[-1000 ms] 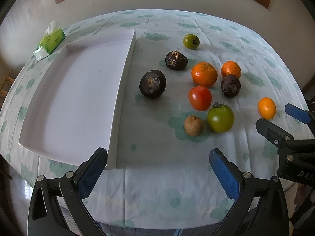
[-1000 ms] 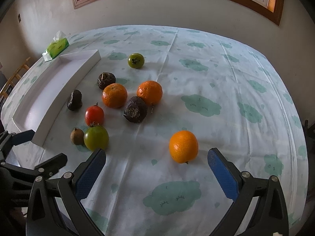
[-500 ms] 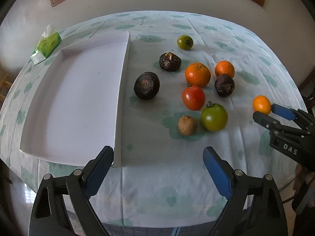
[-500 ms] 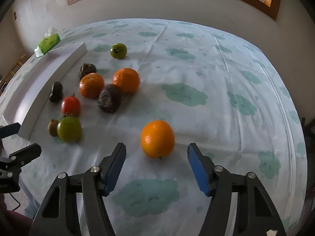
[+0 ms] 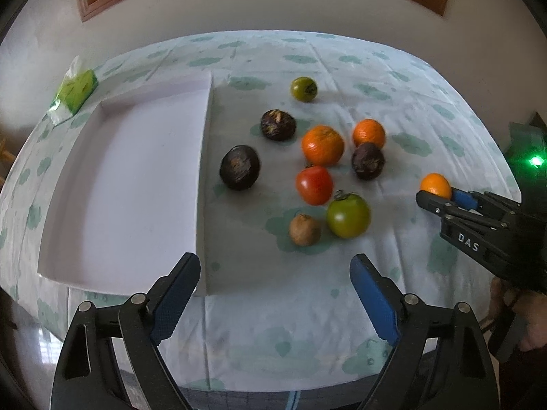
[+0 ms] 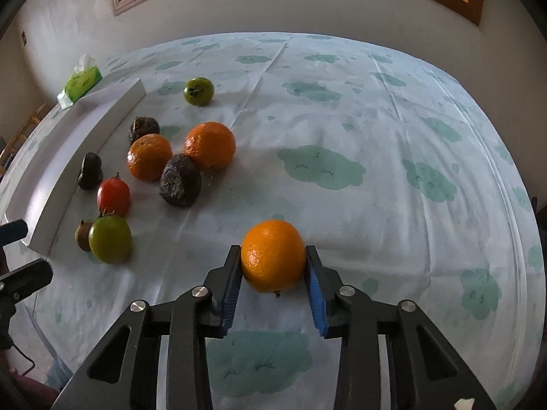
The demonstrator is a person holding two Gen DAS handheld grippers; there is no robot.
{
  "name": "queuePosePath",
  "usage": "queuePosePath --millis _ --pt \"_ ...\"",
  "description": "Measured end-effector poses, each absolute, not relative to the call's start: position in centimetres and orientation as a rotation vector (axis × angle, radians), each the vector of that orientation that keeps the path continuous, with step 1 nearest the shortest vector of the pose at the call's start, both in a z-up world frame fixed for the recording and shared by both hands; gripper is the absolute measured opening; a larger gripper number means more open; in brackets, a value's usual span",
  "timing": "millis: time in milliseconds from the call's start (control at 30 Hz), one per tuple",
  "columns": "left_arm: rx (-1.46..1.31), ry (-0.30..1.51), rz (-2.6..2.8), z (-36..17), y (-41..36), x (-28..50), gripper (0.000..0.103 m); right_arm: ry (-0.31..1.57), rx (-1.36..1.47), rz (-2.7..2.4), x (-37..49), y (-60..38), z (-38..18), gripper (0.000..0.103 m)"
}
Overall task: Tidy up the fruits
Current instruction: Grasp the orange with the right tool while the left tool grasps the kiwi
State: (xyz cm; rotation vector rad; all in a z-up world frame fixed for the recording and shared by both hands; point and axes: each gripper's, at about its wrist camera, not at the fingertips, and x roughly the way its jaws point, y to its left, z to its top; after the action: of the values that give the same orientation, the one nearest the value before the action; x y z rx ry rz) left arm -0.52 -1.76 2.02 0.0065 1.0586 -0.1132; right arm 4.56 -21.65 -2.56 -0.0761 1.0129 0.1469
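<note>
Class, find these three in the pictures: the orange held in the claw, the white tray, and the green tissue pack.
orange (image 6: 272, 256): right wrist view, middle of its peel between the pads.
white tray (image 5: 130, 184): left wrist view, bare floor.
green tissue pack (image 6: 82, 82): right wrist view, its green side.

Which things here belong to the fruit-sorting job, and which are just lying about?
Job:
orange in the shut jaws of the right gripper
loose fruits
white tray
left gripper, closing on nothing

Lying about:
tissue pack
cloud-print tablecloth
</note>
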Motion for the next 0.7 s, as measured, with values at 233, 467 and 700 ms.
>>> queuePosePath --millis 233,467,700 --pt "-0.038 1.129 -0.132 0.8 -2.4 1.0 0.067 1.017 -0.043 0.117 4.7 -23.6 -2.5 0.033" --pt "-0.055 1.162 -0.134 -0.4 -2.6 1.9 0.048 1.014 -0.028 0.123 4.5 -24.4 -2.5 0.033" --pt "-0.041 1.153 -0.109 -0.9 -3.2 3.2 0.044 1.012 -0.03 0.129 4.4 -24.4 -2.5 0.033"
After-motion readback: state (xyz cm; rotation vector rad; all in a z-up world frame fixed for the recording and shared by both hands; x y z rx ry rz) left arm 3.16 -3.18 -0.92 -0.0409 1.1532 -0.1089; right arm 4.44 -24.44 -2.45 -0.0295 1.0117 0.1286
